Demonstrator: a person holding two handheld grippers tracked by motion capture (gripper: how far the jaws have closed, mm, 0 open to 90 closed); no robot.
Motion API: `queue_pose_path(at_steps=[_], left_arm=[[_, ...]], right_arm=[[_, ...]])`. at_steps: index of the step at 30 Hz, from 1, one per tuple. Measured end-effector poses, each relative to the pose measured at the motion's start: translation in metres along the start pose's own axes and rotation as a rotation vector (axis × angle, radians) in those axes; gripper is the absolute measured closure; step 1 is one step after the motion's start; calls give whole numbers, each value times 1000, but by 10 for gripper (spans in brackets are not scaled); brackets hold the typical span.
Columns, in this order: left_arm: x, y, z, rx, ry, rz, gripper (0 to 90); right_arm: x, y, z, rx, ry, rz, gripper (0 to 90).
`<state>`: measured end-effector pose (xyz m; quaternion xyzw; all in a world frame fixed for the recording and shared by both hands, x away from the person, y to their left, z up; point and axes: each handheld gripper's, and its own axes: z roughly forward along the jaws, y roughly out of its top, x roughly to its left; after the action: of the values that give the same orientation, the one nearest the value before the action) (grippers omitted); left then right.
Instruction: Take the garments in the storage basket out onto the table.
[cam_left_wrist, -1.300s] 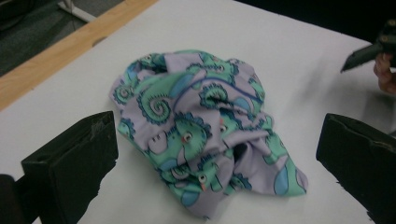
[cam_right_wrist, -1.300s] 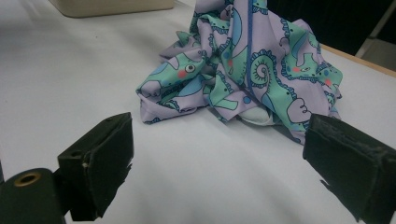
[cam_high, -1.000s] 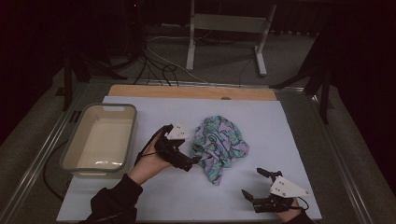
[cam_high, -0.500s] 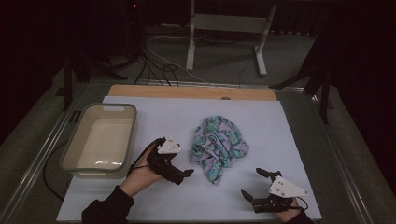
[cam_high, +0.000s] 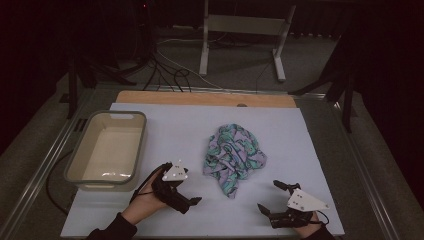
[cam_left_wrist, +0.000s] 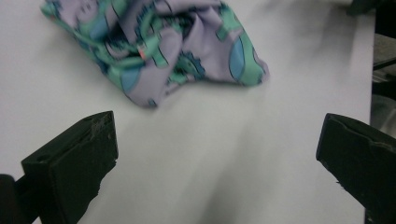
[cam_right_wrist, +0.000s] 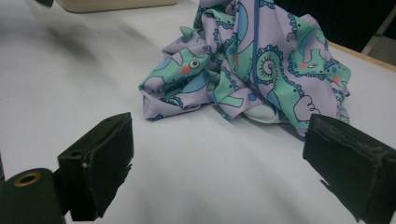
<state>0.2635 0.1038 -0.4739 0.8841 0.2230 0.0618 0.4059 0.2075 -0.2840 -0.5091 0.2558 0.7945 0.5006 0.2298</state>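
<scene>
A crumpled cloth printed in lilac and green lies in a heap at the middle of the white mat. My left gripper is open near the front edge, left of the cloth's lower tip and apart from it. In the left gripper view the cloth lies beyond the wide-spread jaws of the left gripper. My right gripper is open at the front right, a short way from the cloth. In the right gripper view the cloth rises just ahead of the right gripper, which holds nothing.
An empty pale tub with a grey rim stands at the left of the mat; the tub's edge also shows in the right gripper view. A wooden strip runs along the far edge. A metal stand and cables sit behind the table.
My left gripper has drawn back from the cloth's left edge toward the front of the table. The cloth stays in its heap. The right gripper has not moved.
</scene>
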Motion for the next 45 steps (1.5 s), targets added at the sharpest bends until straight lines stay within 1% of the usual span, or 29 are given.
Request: queue_pose_path(at_steps=[1, 2, 4, 5, 7, 10, 16, 18, 19, 22, 23, 26, 31, 36, 40, 45], left_arm=[[-1, -3, 0, 3, -3, 1, 0], [-1, -3, 0, 3, -3, 1, 0], [-3, -11, -2, 12, -9, 15, 0], [-3, -17, -4, 16, -19, 11, 0], [-3, -20, -5, 14, -23, 10, 0], [-3, -30, -9, 30, -29, 13, 0], [-2, -44, -17, 44, -39, 4, 0], [-2, -48, -20, 48, -45, 10, 0], [-1, -50, -22, 52, -46, 7, 0], [-1, -55, -27, 58, -36, 1, 0], [0, -58, -29, 48, -41, -8, 0], [0, -63, -34, 48, -36, -2, 0], [1, -70, -42, 57, -38, -10, 0], [2, -76, -47, 64, -39, -7, 0], [3, -78, -50, 60, -38, 1, 0], [4, -78, -51, 57, -38, 0, 0]], right_arm=[[0, 0, 0, 1, 0, 1, 89], [0, 0, 0, 1, 0, 1, 89], [0, 0, 0, 1, 0, 0, 90], [0, 0, 0, 1, 1, -1, 89], [0, 0, 0, 2, 2, 0, 90], [1, 0, 0, 3, 1, -2, 89], [1, 0, 1, 1, 4, -2, 90], [0, 0, 1, 2, 3, -3, 89], [0, 0, 0, 3, 1, -3, 90], [0, 0, 0, 3, -1, -3, 90], [0, 0, 0, 3, -2, -3, 90], [0, 0, 0, 4, -2, -4, 90], [0, 0, 0, 4, -4, -2, 89], [-1, -1, 0, 8, -4, -3, 90], [-1, -1, 0, 10, -6, -3, 90], [-1, -1, 1, 13, -6, -6, 90]])
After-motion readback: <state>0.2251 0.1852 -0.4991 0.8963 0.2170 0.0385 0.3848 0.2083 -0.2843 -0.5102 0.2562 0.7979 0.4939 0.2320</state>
